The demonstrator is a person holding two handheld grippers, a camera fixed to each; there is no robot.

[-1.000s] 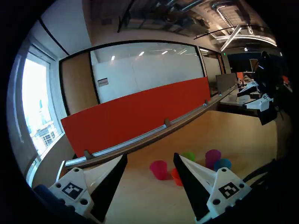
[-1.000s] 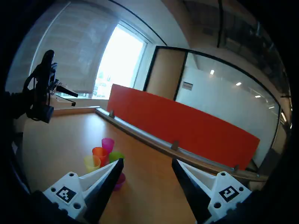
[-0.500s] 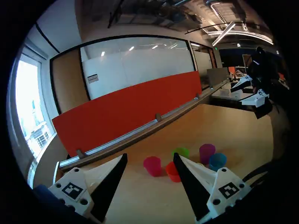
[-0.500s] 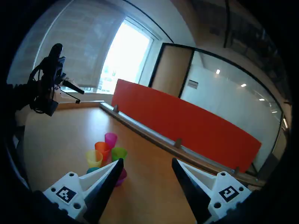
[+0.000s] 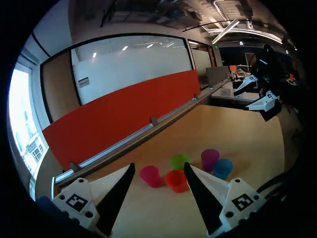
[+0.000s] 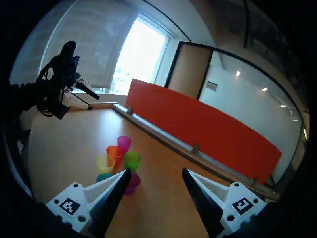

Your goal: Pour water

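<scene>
Above a wooden desk [image 5: 245, 135], the left gripper [image 5: 158, 164] and right gripper [image 6: 156, 169] hover with fingers [image 5: 119, 190] spread wide and empty, both aimed at a tight cluster of coloured cups [image 5: 176, 180] standing upright, apparently grouped close so one pours easily into another.

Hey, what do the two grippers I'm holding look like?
Both match: the left gripper and right gripper each have two tapering white fingers with black inner faces, and a square black-and-white marker on each finger base. A black cable runs beside the left one. In the right gripper view, the far arm wears a dark sleeve.
</scene>
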